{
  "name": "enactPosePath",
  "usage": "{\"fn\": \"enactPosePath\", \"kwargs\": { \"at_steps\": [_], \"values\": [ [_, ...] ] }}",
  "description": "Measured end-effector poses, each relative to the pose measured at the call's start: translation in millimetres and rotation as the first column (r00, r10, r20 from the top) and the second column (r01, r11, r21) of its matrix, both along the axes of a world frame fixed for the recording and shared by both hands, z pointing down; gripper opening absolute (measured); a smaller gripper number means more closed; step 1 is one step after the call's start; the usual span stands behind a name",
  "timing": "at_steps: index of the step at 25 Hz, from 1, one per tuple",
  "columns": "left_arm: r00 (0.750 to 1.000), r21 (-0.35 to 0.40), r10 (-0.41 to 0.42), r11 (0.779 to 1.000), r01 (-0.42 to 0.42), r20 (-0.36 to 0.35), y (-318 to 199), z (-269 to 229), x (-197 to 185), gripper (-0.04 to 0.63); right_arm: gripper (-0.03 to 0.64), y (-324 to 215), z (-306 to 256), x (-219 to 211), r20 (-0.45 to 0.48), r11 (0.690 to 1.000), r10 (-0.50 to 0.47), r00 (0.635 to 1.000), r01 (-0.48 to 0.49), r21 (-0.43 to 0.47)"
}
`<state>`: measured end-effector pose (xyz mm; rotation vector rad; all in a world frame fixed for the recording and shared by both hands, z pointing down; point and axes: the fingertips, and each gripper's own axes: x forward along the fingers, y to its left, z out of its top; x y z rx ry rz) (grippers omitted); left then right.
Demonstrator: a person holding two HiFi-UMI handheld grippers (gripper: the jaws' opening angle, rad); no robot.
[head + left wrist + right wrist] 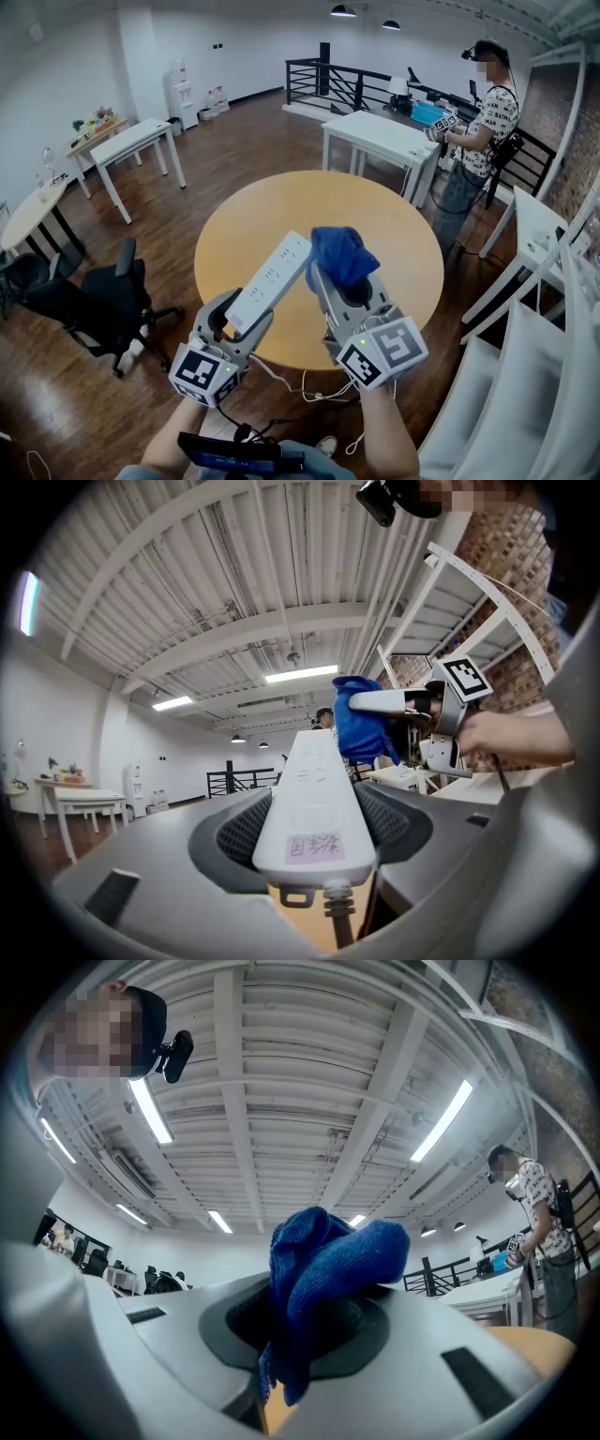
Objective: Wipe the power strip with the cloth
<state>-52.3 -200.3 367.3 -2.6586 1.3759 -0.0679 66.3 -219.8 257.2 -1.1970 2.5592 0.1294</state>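
floor point(253, 141): dark wood
walls point(66, 66): white
round table point(412, 272): tan, centre
white tables point(380, 131): around
office chair point(103, 300): black, left
ceiling lamps point(343, 11): lit

The white power strip point(272, 279) is clamped at its cord end in the left gripper point(244, 317). It juts forward and upward past the jaws, with a pink label near the cord. The blue cloth point(341, 253) is bunched in the right gripper point(345, 283) and bulges beyond its tips, just beside the strip's far end.

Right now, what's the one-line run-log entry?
left hand-held gripper: clamps power strip | right hand-held gripper: clamps blue cloth | both: above round table
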Motion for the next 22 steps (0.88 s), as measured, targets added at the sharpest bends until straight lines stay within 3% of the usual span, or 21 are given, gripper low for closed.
{"fn": "enactPosePath", "kwargs": {
  "at_steps": [11, 22],
  "values": [
    [0.997, 0.005, 0.062, 0.998, -0.063, 0.049, 19, -6, 22, 0.282, 0.067, -16, -17, 39, -0.005, 0.997, 0.083, 0.997, -0.083, 0.011],
    [0.989, 0.031, 0.101, 0.994, -0.105, 0.105, 24, -3, 35, 0.282, 0.067, -33, -27, 39, -0.031, 0.996, 0.093, 0.995, -0.092, 0.015]
  ]
}}
